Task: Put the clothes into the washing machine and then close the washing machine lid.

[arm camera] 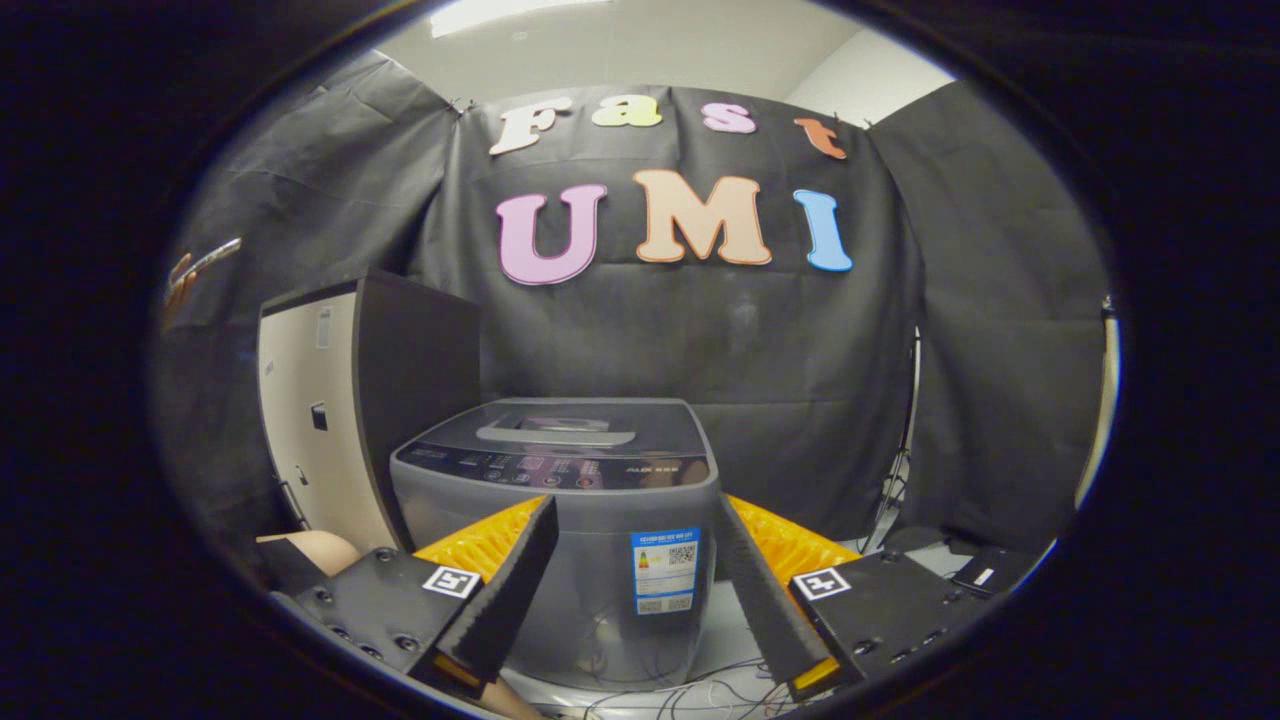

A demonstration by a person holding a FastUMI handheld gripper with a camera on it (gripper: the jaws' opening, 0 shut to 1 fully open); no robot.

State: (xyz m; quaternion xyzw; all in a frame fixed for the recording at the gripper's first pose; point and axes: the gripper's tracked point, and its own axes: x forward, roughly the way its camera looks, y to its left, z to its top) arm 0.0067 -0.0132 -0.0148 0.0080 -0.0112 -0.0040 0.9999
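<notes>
1. My tongs [634, 560] are spread wide and released; nothing sits between the two fingers [505, 590], and neither one presses on anything.
2. Straight ahead of the fingers, seen through the gap between them, stands the washing machine [560, 520], a grey top-loading tub.
3. Its lid [565, 425] lies flat and closed on top, with a pale handle bar across it, so I cannot see what is inside the drum.
4. A dark control panel [555, 468] runs along the near edge of the top, facing my tongs.
5. A blue and white label [665, 570] is stuck on the machine's front wall, nearer my right finger than my left.
6. The machine stands just beyond the fingertips, apart from them, and its top is above their level.
7. Behind the machine and off my left finger stands a tall cabinet [350, 420], with a pale front and a dark side.
8. Thin cables [690, 690] trail over the floor below the machine's front, between my fingers.
9. I cannot pick out any clothes around the tongs.
</notes>
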